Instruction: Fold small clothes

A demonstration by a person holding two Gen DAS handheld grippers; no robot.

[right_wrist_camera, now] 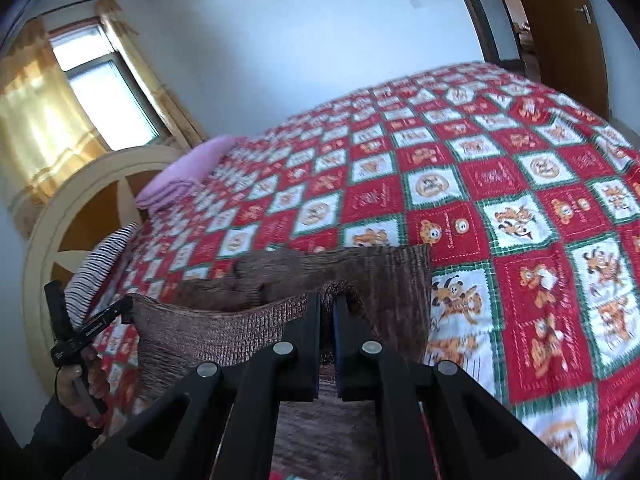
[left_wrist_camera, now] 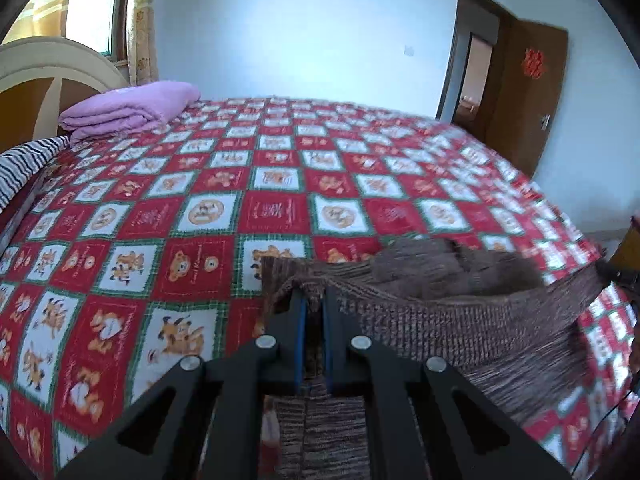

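Observation:
A brown knit garment (left_wrist_camera: 460, 320) hangs stretched between my two grippers above the red checked bed quilt (left_wrist_camera: 280, 208). My left gripper (left_wrist_camera: 314, 294) is shut on one corner of its upper edge, with cloth bunched over the fingertips. In the right wrist view my right gripper (right_wrist_camera: 328, 298) is shut on the other corner of the brown garment (right_wrist_camera: 224, 332). The far part of the garment sags and lies folded on the quilt (right_wrist_camera: 500, 184). The left gripper (right_wrist_camera: 126, 306) shows there too, at the garment's left end, held by a hand (right_wrist_camera: 86, 380).
A folded purple blanket (left_wrist_camera: 128, 112) and a striped pillow (left_wrist_camera: 24, 164) lie at the head of the bed by the rounded headboard (right_wrist_camera: 52, 224). A window with yellow curtains (right_wrist_camera: 48, 112) is behind it. A brown door (left_wrist_camera: 524, 92) stands open past the bed's far corner.

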